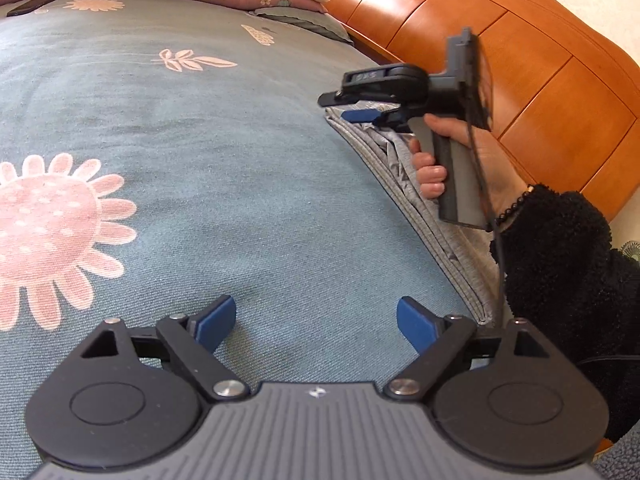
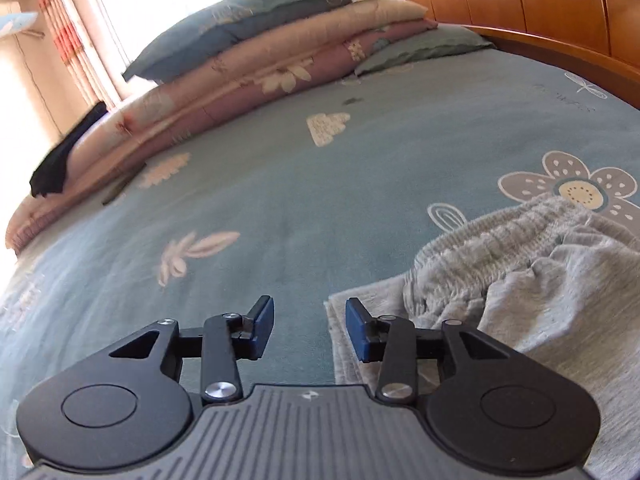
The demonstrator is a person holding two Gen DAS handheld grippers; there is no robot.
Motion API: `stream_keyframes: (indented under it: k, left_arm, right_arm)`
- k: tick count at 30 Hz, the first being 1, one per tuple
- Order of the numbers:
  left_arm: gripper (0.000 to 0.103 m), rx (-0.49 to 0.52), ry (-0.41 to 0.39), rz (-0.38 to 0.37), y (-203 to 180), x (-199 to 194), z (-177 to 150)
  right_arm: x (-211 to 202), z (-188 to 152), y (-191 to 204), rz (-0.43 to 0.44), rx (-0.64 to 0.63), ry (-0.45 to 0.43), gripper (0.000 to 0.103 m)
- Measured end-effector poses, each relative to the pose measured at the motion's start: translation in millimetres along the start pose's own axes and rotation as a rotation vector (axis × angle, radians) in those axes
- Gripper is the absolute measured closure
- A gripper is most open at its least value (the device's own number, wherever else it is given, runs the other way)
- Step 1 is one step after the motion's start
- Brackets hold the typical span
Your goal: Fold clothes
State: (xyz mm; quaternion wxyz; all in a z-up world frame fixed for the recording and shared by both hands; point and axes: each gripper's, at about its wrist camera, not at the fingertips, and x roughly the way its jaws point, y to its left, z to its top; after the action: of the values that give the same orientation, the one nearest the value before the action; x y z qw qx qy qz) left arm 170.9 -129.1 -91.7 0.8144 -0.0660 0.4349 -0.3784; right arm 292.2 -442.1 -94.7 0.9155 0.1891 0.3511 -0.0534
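Observation:
Grey sweatpants lie folded on the blue flowered bed sheet, their ribbed elastic waistband bunched on top. My right gripper hovers at the garment's left edge, open, with its right finger over the cloth and nothing pinched. In the left wrist view the same pants run as a grey strip along the right. The right gripper hangs over their far end, held by a hand in a black fleece sleeve. My left gripper stands wide open above bare sheet, left of the pants' near corner.
Pillows and folded floral quilts are stacked at the far end of the bed. A wooden headboard runs along the right side. A black cloth drapes over the quilt stack, and a dark flat object lies far left.

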Motion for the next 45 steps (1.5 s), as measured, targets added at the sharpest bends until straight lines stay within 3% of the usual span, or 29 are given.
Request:
stream_keyframes:
  k: [2,5,7,12,16,21,23,24,28,35,36,38,39,40,45]
  left_arm:
    - [0.015,0.0,0.002,0.005,-1.2,-1.0,0.5]
    - [0.015,0.022,0.004,0.03,-5.6,-4.2,0.7]
    - [0.015,0.035,-0.003,0.06,-9.6,-7.0,0.3]
    - [0.015,0.035,-0.022,0.086,-21.3,-13.8,-0.5]
    - [0.014,0.062,-0.002,0.089,-38.2,-13.9,-4.1]
    - [0.014,0.111,0.023,0.093,-59.3,-12.6,-9.1]
    - [0.014,0.121,0.029,0.094,-65.1,-11.7,-9.5]
    - [0.014,0.124,0.032,0.096,-68.4,-11.2,-9.2]
    - [0.014,0.16,0.037,0.093,-82.2,-8.7,-7.7]
    - [0.014,0.234,0.068,0.047,-106.6,15.0,0.0]
    - [0.014,0.25,0.065,0.03,-112.3,19.4,5.6]
    - [0.014,0.287,0.046,-0.019,-125.5,29.2,20.5]
    - [0.014,0.309,0.03,-0.049,-133.2,34.8,29.5]
    - [0.014,0.339,0.008,-0.082,-142.7,41.8,39.4]
    - [0.014,0.566,-0.062,-0.237,-193.2,90.4,73.9]
  right_arm:
    - [2.7,1.4,0.3,0.032,0.014,0.026,0.047]
    - [-18.9,11.0,-5.2,0.153,0.071,0.039,0.048]
    - [-59.6,14.8,-13.7,0.233,0.122,-0.009,0.048]
    - [-156.9,-2.5,-37.0,0.159,0.125,-0.095,0.035]
    - [-199.5,-53.8,-56.8,0.123,0.19,-0.085,0.035]
    - [-206.5,-130.3,-54.8,0.019,0.196,-0.015,0.034]
    - [-196.2,-152.9,-53.5,0.005,0.205,0.055,0.034]
    - [-198.3,-160.0,-54.4,0.026,0.218,0.048,0.033]
    - [-223.3,-167.4,-77.2,0.112,0.337,-0.062,0.032]
    - [-255.8,-167.3,-156.2,-0.003,0.543,-0.252,0.032]
    - [-258.0,-166.0,-163.5,0.002,0.544,-0.276,0.034]
    - [-259.0,-156.6,-172.4,0.009,0.508,-0.324,0.056]
    - [-257.3,-148.8,-176.7,0.008,0.48,-0.341,0.077]
    - [-253.8,-139.4,-180.1,0.001,0.453,-0.347,0.084]
    - [-227.8,-88.7,-190.6,0.005,0.321,-0.36,0.084]
